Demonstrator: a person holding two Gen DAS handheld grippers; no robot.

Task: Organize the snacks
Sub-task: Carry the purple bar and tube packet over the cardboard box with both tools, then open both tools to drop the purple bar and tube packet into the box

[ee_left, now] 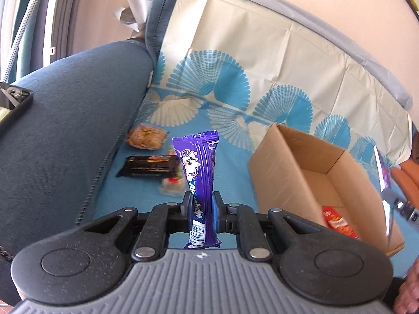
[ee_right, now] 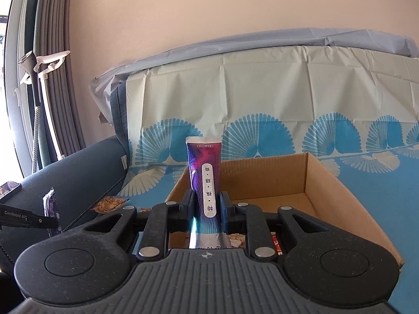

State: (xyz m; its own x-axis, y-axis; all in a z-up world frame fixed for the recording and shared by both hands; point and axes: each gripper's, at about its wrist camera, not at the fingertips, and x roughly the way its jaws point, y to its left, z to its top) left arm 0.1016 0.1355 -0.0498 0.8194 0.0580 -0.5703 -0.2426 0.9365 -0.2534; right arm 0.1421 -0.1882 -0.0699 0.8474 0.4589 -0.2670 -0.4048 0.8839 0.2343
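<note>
My left gripper (ee_left: 202, 204) is shut on a purple snack bar (ee_left: 198, 167) that stands upright between its pads, above the blue patterned sheet (ee_left: 235, 172). To its right sits an open cardboard box (ee_left: 296, 172) with a red packet (ee_left: 337, 222) inside. My right gripper (ee_right: 208, 204) is shut on a purple-and-magenta sachet (ee_right: 205, 172) with a white label, held upright over the near side of the cardboard box (ee_right: 324, 191). The left gripper with its purple bar (ee_right: 51, 209) shows at the left edge of the right wrist view.
On the sheet left of the box lie a black wrapped bar (ee_left: 149, 166), a tan pastry packet (ee_left: 146, 137) and a clear packet with red bits (ee_left: 172, 183). A dark blue sofa arm (ee_left: 65, 120) rises at the left. The covered backrest (ee_right: 262, 99) stands behind the box.
</note>
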